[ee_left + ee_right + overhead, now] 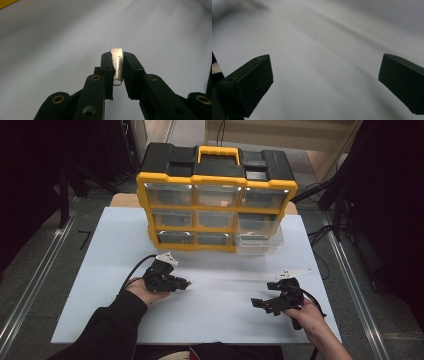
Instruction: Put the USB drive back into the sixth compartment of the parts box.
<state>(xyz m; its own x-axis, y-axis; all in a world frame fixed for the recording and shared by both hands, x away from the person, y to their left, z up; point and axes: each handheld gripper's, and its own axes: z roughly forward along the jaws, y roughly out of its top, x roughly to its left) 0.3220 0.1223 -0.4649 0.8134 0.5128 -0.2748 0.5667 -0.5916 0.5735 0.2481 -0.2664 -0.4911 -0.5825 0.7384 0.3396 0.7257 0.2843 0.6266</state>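
metal clip [117, 65] pinched between left gripper [117, 72] jaws; right gripper [325, 82] spread wide.

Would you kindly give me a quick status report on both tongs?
Left tongs shut on metal strip. Right tongs open, empty. Drawer cabinet ahead, bottom-right drawer pulled out.

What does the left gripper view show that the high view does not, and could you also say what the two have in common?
The left gripper view alone makes plain a small silver metal piece stamped with letters, clamped upright between the left gripper's jaws.

The high view alone takes in the yellow and black drawer organizer, its bottom right clear drawer pulled out, the right gripper with its jaws apart, and the person's hands.

Both show the left gripper and the white tabletop.
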